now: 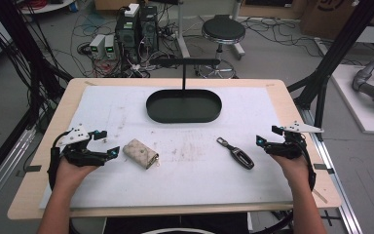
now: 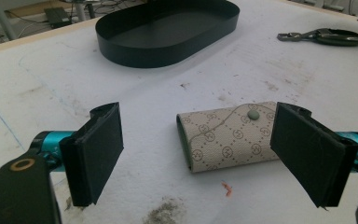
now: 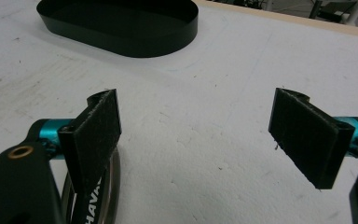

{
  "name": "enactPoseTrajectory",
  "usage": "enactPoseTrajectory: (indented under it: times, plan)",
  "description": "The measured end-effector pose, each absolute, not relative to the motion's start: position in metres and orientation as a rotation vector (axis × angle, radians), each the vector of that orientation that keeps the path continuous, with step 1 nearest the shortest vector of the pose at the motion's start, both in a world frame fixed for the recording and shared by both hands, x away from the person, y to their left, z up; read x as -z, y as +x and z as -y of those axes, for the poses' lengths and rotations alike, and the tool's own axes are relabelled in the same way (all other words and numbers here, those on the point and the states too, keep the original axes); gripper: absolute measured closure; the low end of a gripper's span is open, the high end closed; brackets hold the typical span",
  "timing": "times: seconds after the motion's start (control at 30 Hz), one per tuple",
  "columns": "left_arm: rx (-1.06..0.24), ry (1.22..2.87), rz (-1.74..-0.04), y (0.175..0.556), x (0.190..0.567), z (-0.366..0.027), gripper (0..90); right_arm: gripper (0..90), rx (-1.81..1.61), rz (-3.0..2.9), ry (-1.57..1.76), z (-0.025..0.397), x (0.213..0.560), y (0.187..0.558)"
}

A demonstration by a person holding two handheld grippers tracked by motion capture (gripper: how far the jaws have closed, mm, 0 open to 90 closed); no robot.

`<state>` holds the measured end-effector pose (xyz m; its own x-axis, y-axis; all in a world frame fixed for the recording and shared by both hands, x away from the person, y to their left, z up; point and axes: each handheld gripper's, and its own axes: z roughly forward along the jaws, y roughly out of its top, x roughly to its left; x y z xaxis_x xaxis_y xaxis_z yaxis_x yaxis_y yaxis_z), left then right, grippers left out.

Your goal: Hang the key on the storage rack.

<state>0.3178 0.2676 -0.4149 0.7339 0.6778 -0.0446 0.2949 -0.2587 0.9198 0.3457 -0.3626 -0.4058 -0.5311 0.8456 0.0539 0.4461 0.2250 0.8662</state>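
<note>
A beige patterned key pouch lies on the white mat, left of centre. My left gripper rests just left of it, open. In the left gripper view the pouch sits in front of the open jaws, close to the right one, with nothing between them. A black car key fob lies right of centre. My right gripper stands open just right of it. In the right gripper view the fob peeks out beneath the left jaw. An empty black oval tray sits at the back middle.
A thin black T-shaped stand rises behind the tray. The white mat covers most of the wooden table. Beyond the table are a stool, computer boxes, cables and black frame posts.
</note>
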Motion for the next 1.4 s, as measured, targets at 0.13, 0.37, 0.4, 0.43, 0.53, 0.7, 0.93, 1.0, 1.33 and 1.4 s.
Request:
enactPoseTrajectory:
  times: [0.13, 0.37, 0.4, 0.43, 0.53, 0.7, 0.93, 1.0, 1.33, 1.4]
  plan:
    - [-0.442, 1.848, -0.755, 0.316, 0.415, -0.268, 17.0, 17.1, -1.248, -2.083, 1.183, 0.359, 0.406, 0.346]
    - [-0.441, 1.853, -0.745, 0.314, 0.415, -0.27, 17.0, 17.1, -1.259, -2.101, 1.137, 0.345, 0.401, 0.343]
    - [-0.44, 1.853, -0.749, 0.315, 0.415, -0.271, 17.0, 17.1, -1.255, -2.108, 1.126, 0.341, 0.4, 0.344]
    - [-0.44, 1.853, -0.749, 0.315, 0.415, -0.271, 17.0, 17.1, -1.255, -2.108, 1.126, 0.341, 0.4, 0.344]
    - [-0.435, 1.86, -0.748, 0.314, 0.416, -0.273, 17.0, 17.1, -1.249, -2.126, 1.098, 0.33, 0.397, 0.345]
    - [-0.449, 1.856, -0.77, 0.306, 0.417, -0.281, 17.0, 17.1, -1.234, -2.163, 1.051, 0.308, 0.397, 0.352]
    - [-0.486, 1.837, -0.822, 0.29, 0.418, -0.297, 17.0, 17.1, -1.245, -2.207, 1.007, 0.28, 0.395, 0.364]
    - [-0.495, 1.837, -0.833, 0.285, 0.418, -0.301, 17.0, 17.1, -1.242, -2.23, 0.988, 0.268, 0.394, 0.366]
    - [-0.524, 1.815, -0.888, 0.26, 0.421, -0.322, 17.0, 17.1, -1.252, -2.327, 0.897, 0.214, 0.394, 0.378]
    - [-0.533, 1.807, -0.906, 0.253, 0.422, -0.326, 17.0, 17.0, -1.257, -2.353, 0.871, 0.194, 0.396, 0.381]
